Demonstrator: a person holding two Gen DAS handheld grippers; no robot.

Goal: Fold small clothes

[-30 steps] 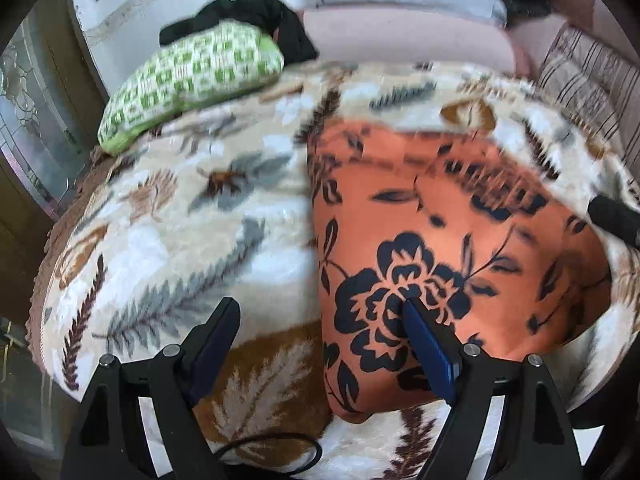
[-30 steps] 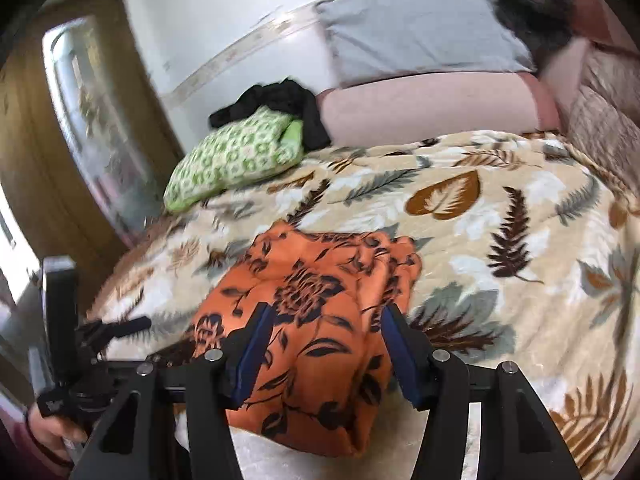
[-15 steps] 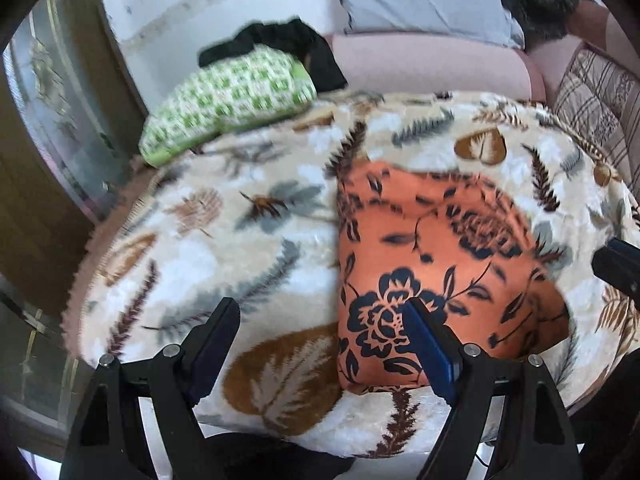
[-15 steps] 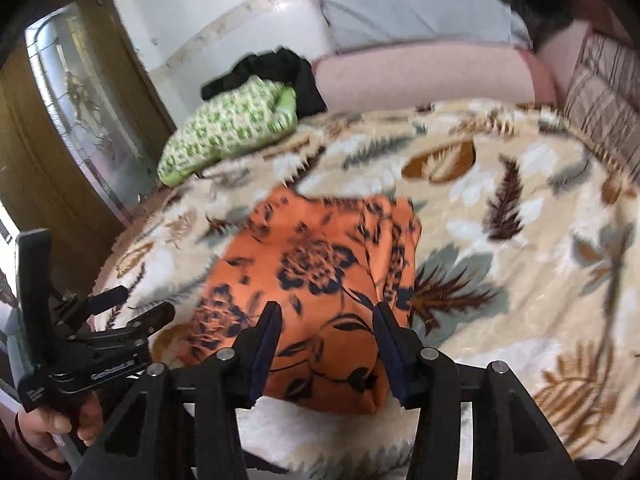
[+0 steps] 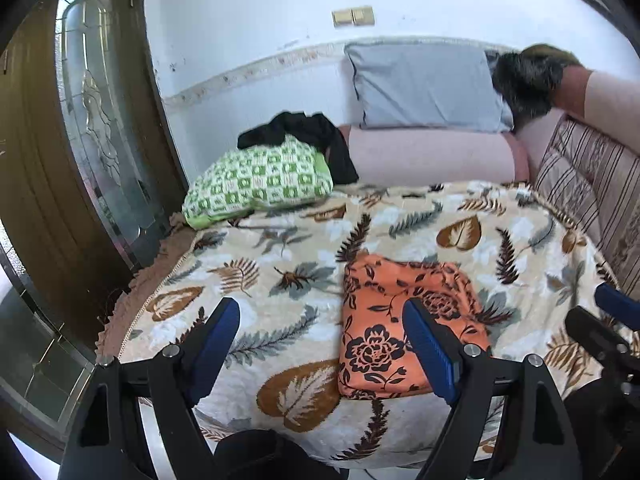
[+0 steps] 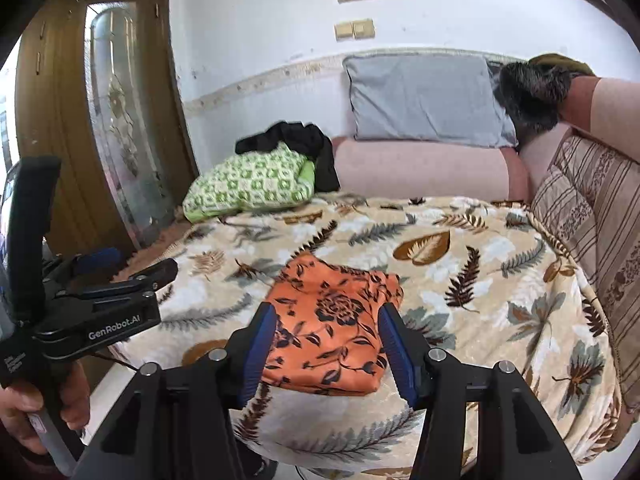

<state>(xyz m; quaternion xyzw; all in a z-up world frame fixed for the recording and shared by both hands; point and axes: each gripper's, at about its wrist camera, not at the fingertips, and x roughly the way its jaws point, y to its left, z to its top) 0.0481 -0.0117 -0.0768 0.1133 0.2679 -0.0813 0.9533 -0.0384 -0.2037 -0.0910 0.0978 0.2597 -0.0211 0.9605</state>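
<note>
An orange cloth with dark flowers (image 5: 380, 344) (image 6: 340, 292) lies folded flat near the front edge of the leaf-patterned blanket (image 5: 280, 260). My left gripper (image 5: 320, 312) hangs open above and short of the bed, with nothing between its blue pads; the cloth lies below its right finger. My right gripper (image 6: 327, 314) hovers in front of the cloth, its jaws opening and empty. In the right wrist view the left gripper (image 6: 120, 280) shows at the left, held by a hand (image 6: 24, 412). At the right edge of the left wrist view I see the right gripper (image 5: 612, 308).
At the back left lies a green checked pillow (image 5: 260, 180) with a black garment (image 5: 304, 132) on it. A grey pillow (image 5: 424, 88) leans on the wall over a pink bolster (image 5: 432, 156). Striped cushions (image 5: 580, 184) line the right. A wooden glass-panelled door (image 5: 100, 120) stands left.
Both grippers have risen and drawn back from the orange cloth, which now looks smaller and farther off. The right jaws narrowed slightly, then widened again. The cloth has stayed put.
</note>
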